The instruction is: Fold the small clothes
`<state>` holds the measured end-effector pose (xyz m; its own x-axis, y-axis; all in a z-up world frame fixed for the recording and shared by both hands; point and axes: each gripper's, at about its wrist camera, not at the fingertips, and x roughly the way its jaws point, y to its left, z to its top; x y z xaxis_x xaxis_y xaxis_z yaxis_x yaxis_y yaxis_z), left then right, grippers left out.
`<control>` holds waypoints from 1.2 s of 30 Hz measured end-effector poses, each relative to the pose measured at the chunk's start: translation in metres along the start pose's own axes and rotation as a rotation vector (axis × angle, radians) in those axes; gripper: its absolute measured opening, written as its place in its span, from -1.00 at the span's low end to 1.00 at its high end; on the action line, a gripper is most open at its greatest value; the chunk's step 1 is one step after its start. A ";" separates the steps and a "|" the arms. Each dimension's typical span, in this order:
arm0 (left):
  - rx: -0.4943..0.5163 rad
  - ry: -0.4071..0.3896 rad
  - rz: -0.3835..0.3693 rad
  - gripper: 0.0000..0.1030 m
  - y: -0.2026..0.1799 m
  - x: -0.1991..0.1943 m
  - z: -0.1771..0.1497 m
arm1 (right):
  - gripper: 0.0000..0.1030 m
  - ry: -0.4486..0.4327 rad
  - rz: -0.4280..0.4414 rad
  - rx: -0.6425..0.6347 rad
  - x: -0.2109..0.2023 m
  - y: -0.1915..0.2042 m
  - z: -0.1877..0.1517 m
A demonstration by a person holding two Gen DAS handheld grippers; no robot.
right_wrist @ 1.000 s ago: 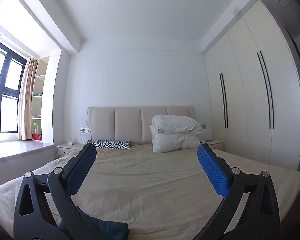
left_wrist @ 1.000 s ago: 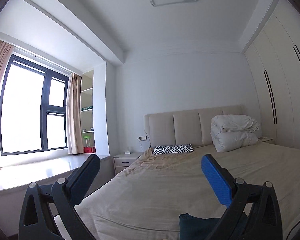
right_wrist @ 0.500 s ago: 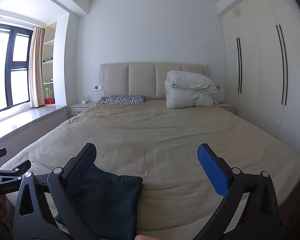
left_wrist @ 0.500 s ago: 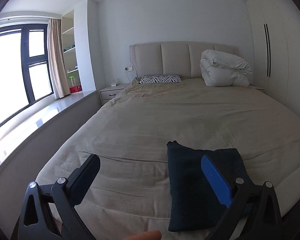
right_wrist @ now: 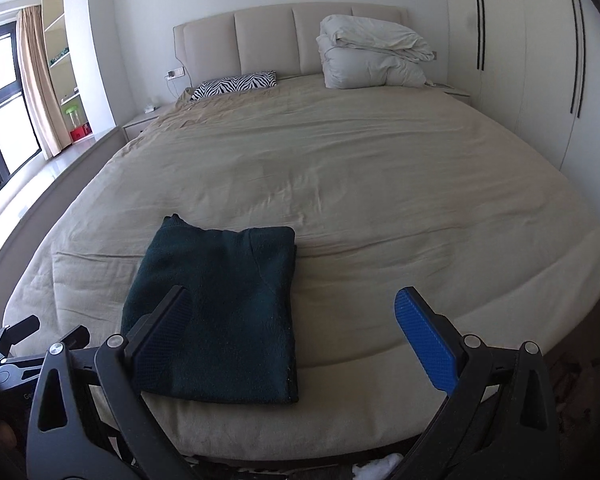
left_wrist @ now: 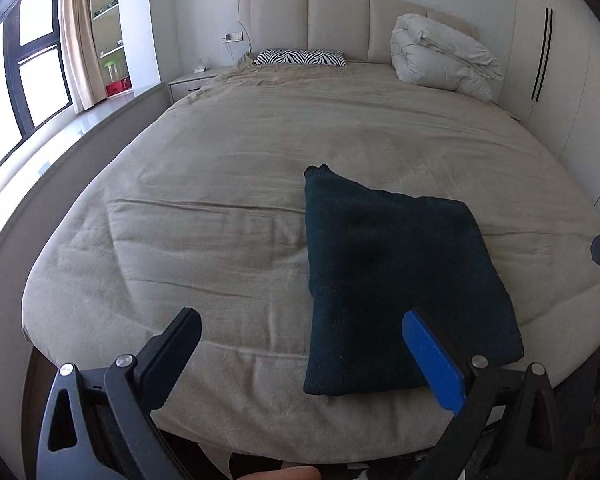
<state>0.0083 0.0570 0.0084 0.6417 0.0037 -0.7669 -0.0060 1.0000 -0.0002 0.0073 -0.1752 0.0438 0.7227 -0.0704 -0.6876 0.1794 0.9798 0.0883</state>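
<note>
A folded dark green garment (left_wrist: 396,280) is laid on the bed (left_wrist: 220,184); both grippers' fingers (left_wrist: 432,360) (right_wrist: 424,336) are spread wide, empty

The folded sweater (left_wrist: 396,280) was dark green, at 5 o'clock on the bed cover (left_wrist: 220,184), which was light brown. At 12 o'clock a small pillow (left_wrist: 299,57) had black and white zebra stripes. The big quilt (left_wrist: 444,58) at 1 o'clock was white. Each gripper had one black finger (right_wrist: 162,336) and one bright blue finger (right_wrist: 426,344).
</note>
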 end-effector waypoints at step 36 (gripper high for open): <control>-0.007 0.058 0.013 1.00 0.007 0.024 -0.010 | 1.00 0.173 -0.024 -0.093 0.041 0.036 -0.041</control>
<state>0.0159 0.0639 -0.0162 0.5957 0.0163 -0.8030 -0.0198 0.9998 0.0056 0.0160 -0.1356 -0.0113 0.5921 -0.0681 -0.8030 0.1268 0.9919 0.0094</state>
